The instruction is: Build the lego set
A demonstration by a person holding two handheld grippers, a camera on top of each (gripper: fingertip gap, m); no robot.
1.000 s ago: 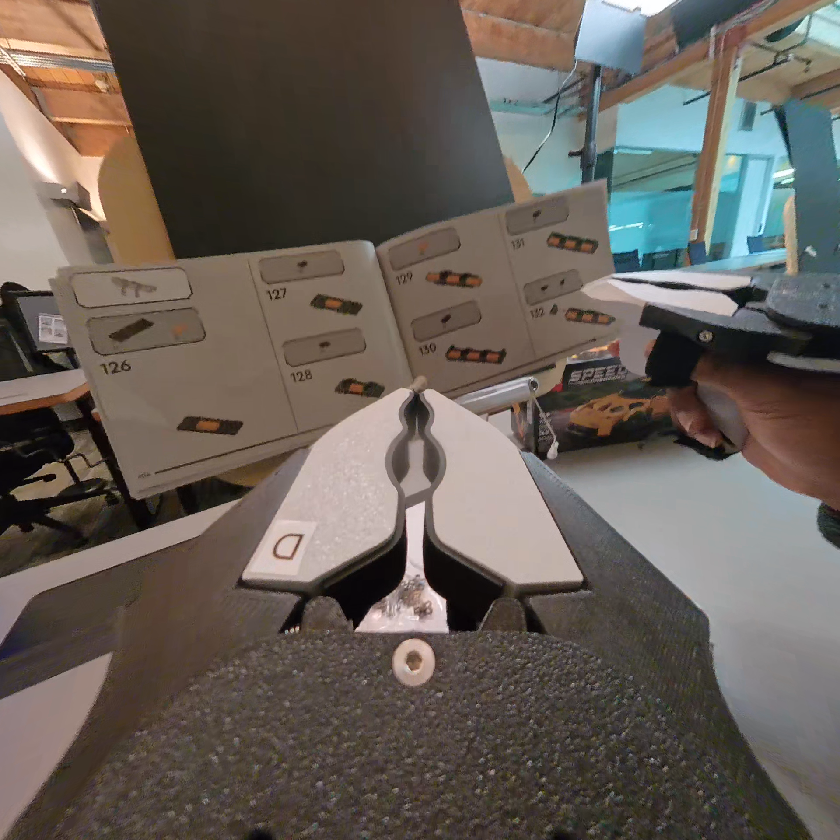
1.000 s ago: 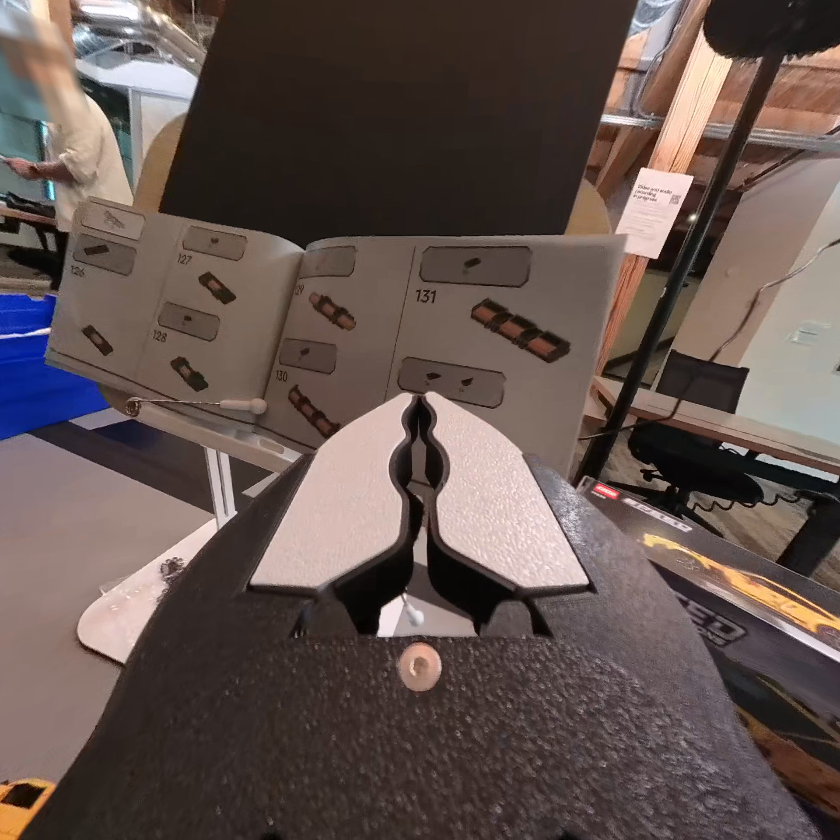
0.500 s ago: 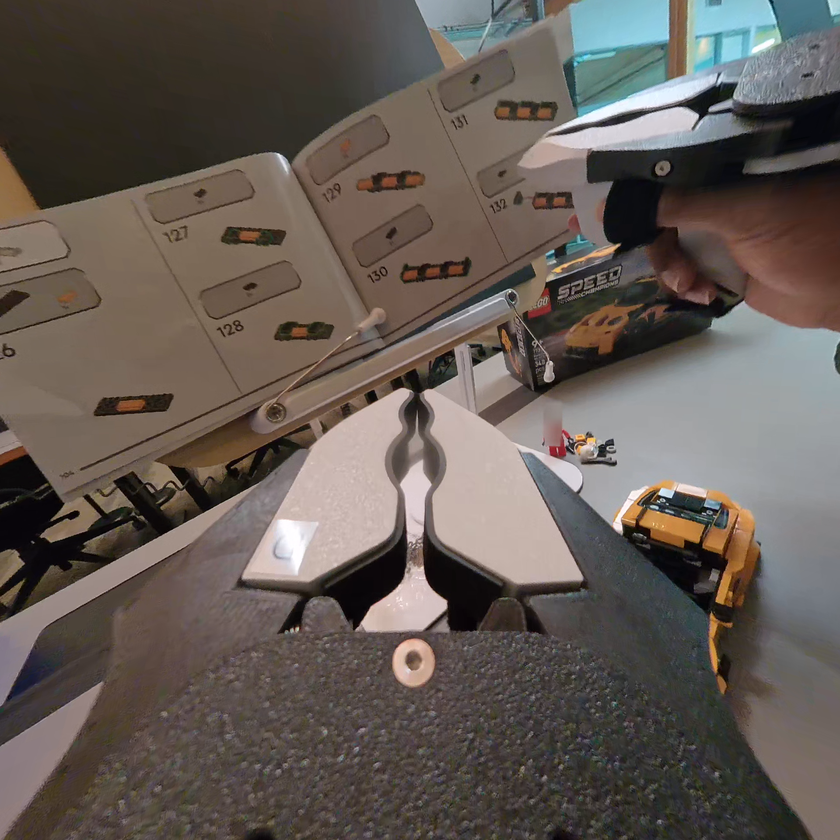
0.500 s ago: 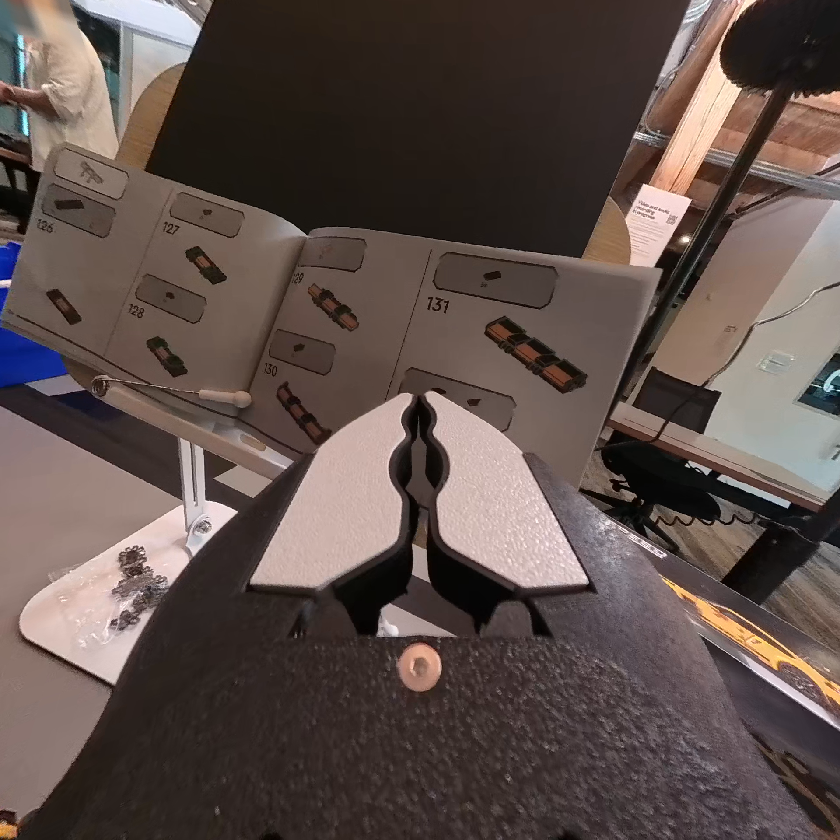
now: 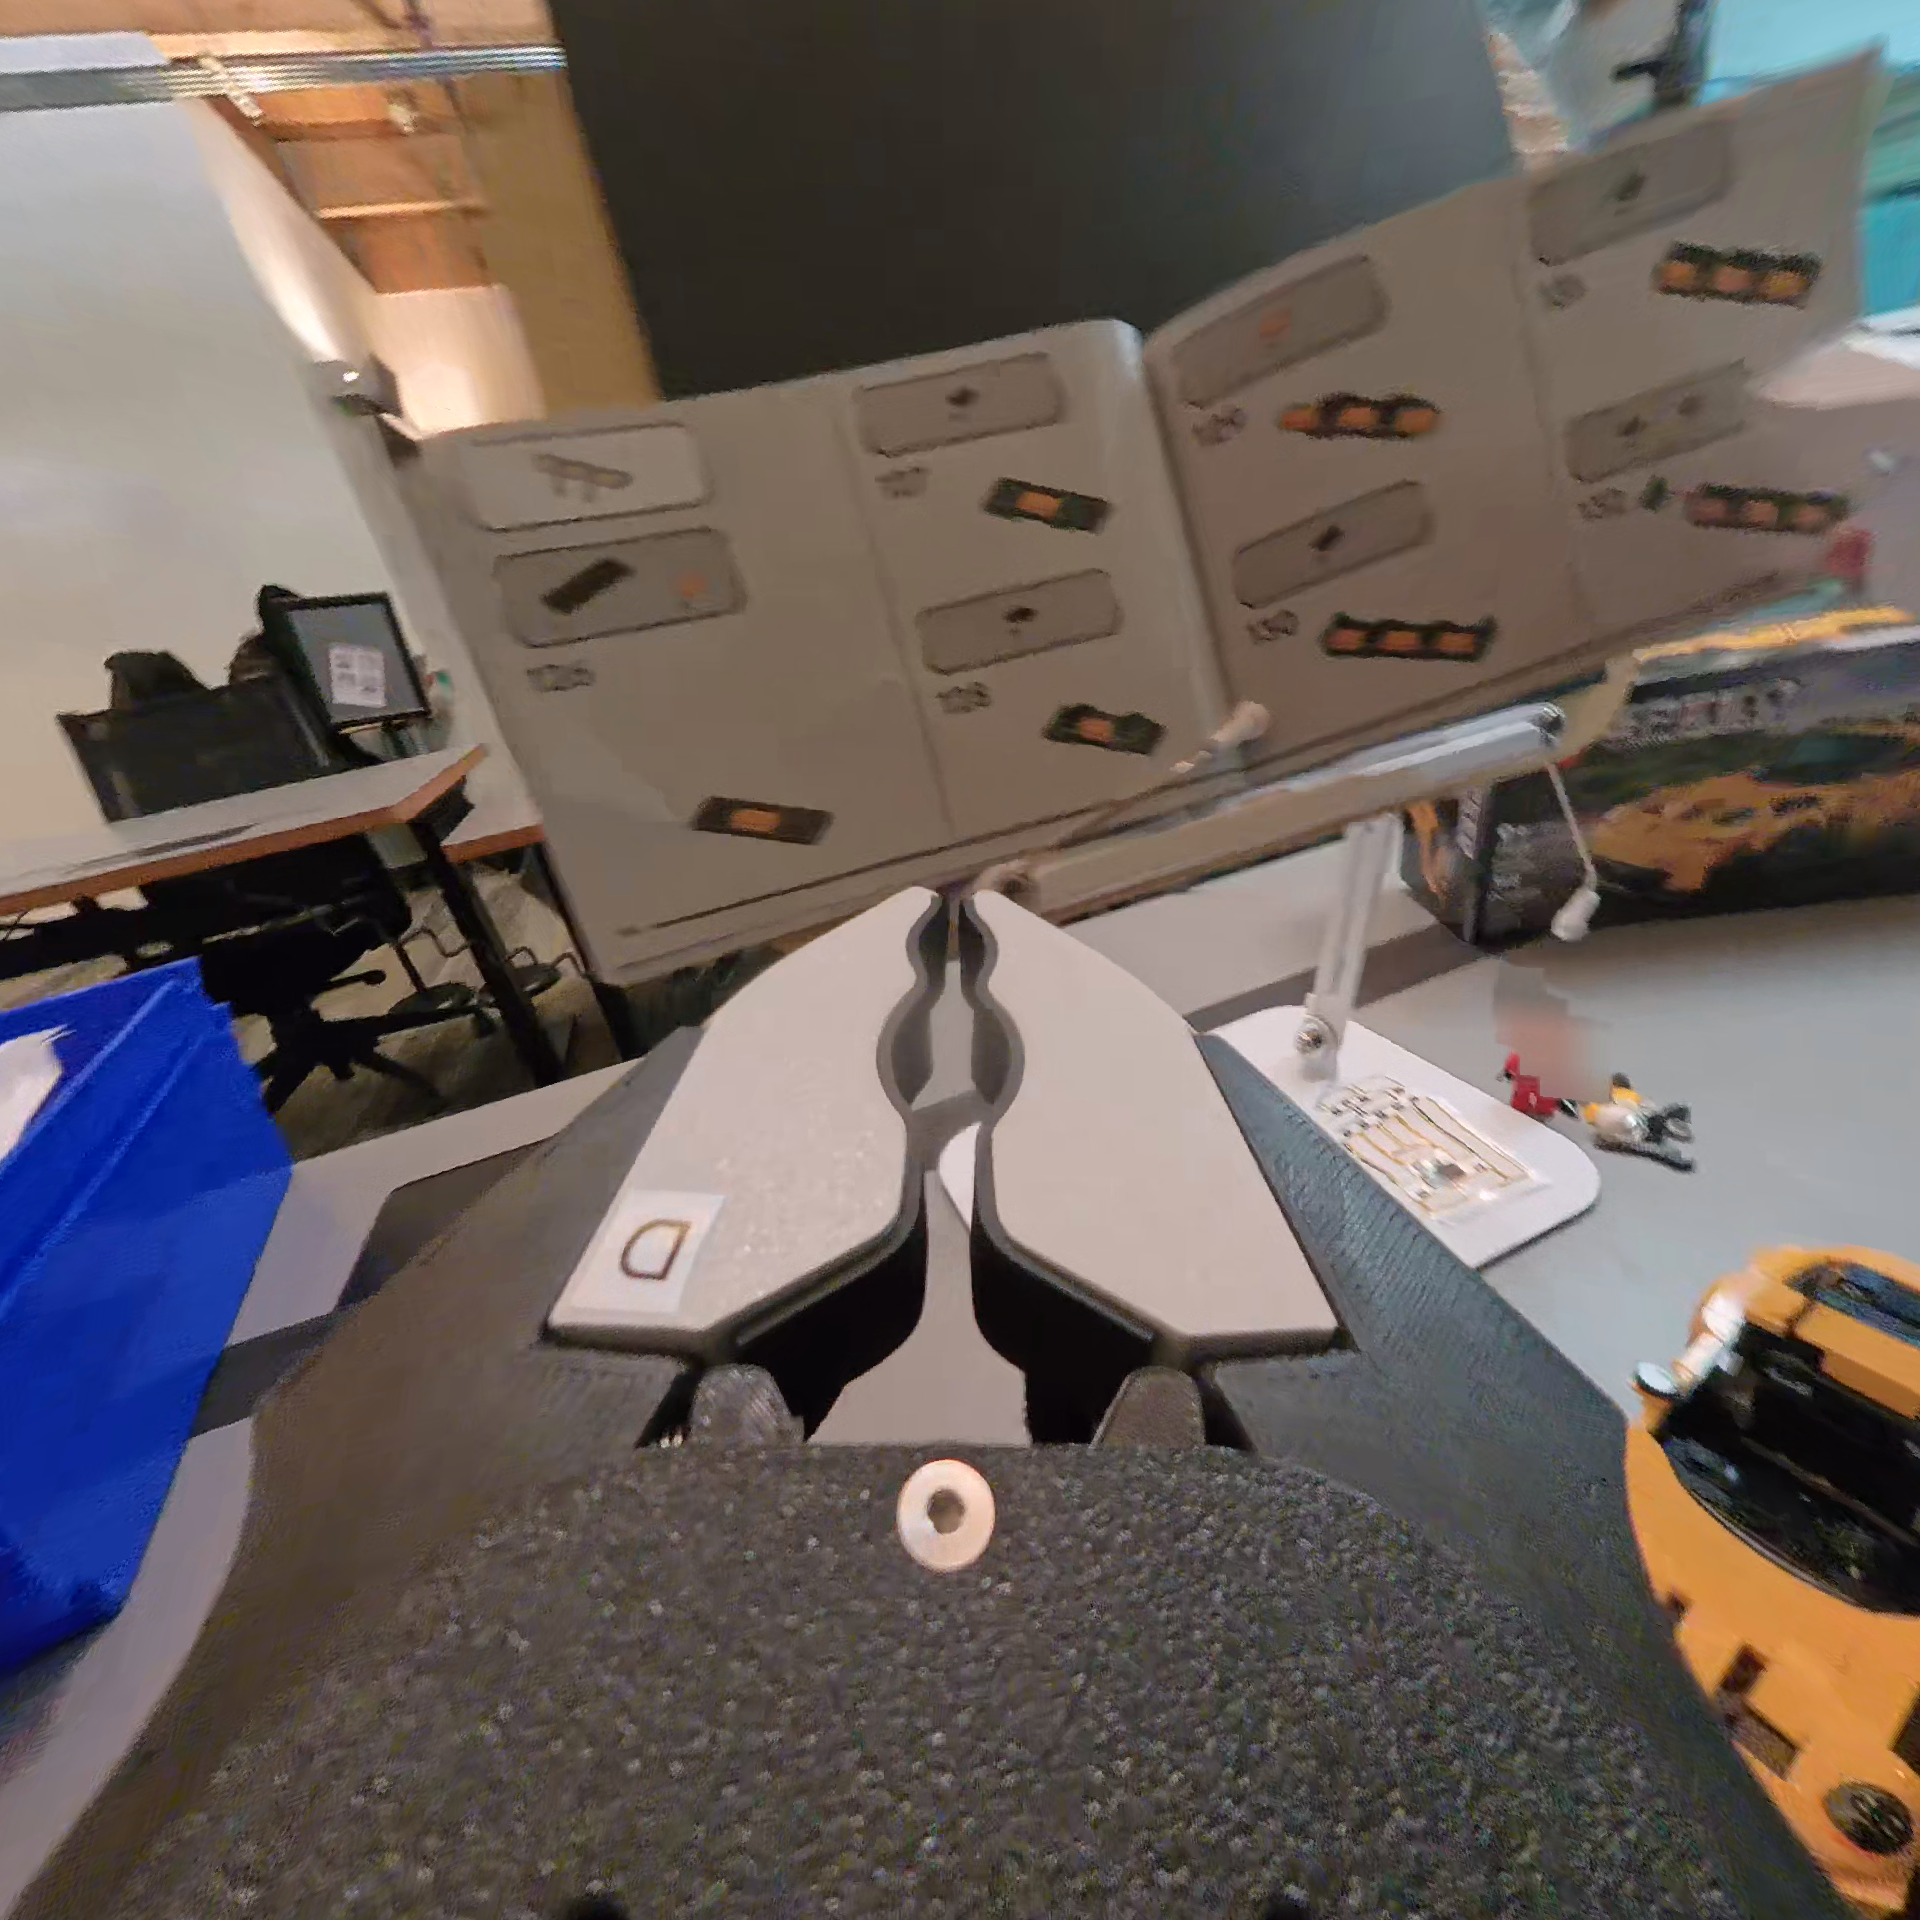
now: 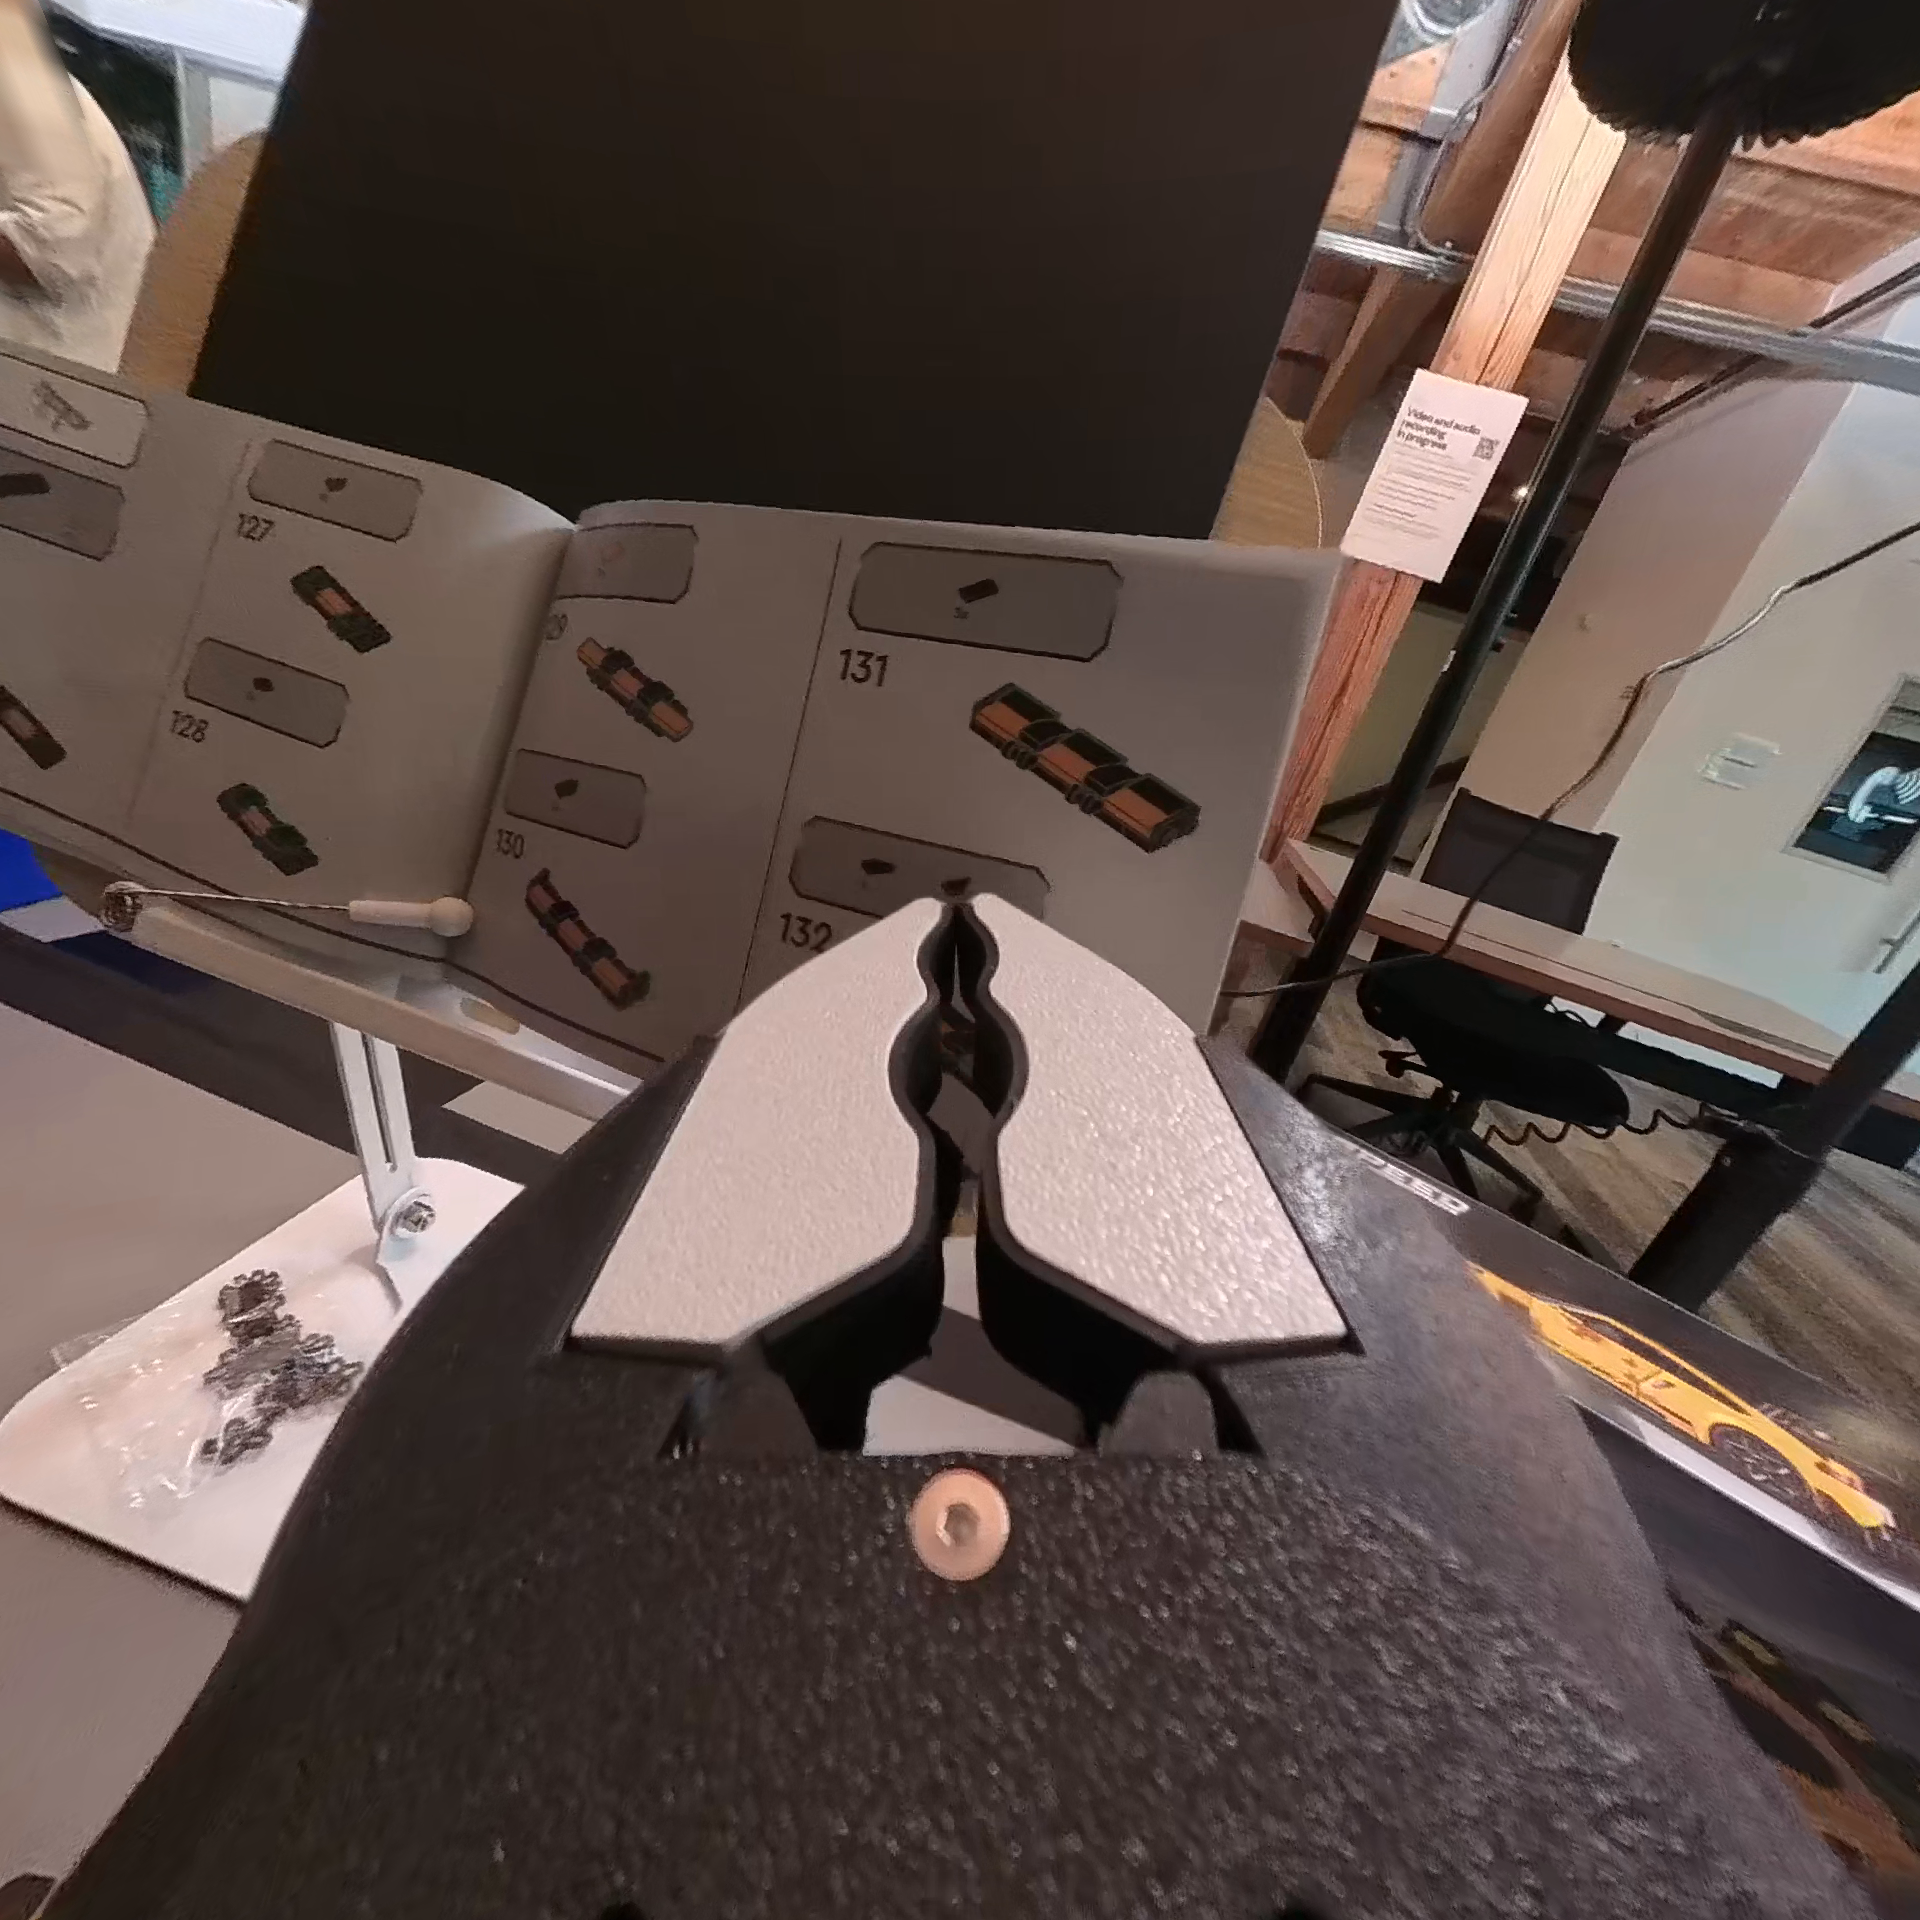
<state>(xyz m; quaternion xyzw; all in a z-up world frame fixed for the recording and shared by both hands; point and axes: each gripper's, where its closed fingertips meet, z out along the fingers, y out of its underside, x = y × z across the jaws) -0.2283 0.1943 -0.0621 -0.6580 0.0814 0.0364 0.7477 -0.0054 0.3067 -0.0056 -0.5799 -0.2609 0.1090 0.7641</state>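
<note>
Over at the far left of the grey table (image 5: 1714,997) sits a blue bin (image 5: 114,1278), close by the left gripper (image 5: 954,914). That gripper is held above the table with its two pale fingers (image 5: 790,1132) brought together at the tips, nothing caught between them. Just past its tips stands the open instruction booklet (image 5: 1039,582), propped on a white stand (image 5: 1351,935) whose flat base (image 5: 1538,1195) rests on the table; a thin wire arm with a white knob (image 6: 410,911) lies across the lower pages. On the left part of that base, seen from the right wrist, lies a clear bag of small dark pieces (image 6: 249,1361); from the left wrist a sheet of stickers (image 5: 1423,1153) shows on the base nearer the right. Further right, a few loose bits, red, yellow and black (image 5: 1600,1107), lie on the table just beyond the base.

The part-built yellow and black lego car (image 5: 1787,1496) rests on the table at the near right, apart from both grippers. Behind it, at the far right, stands the set's box (image 5: 1714,790) with a yellow car pictured on it. The right gripper (image 6: 956,912) points at the right-hand page, its jaws also closed on nothing, the box just to its right.
</note>
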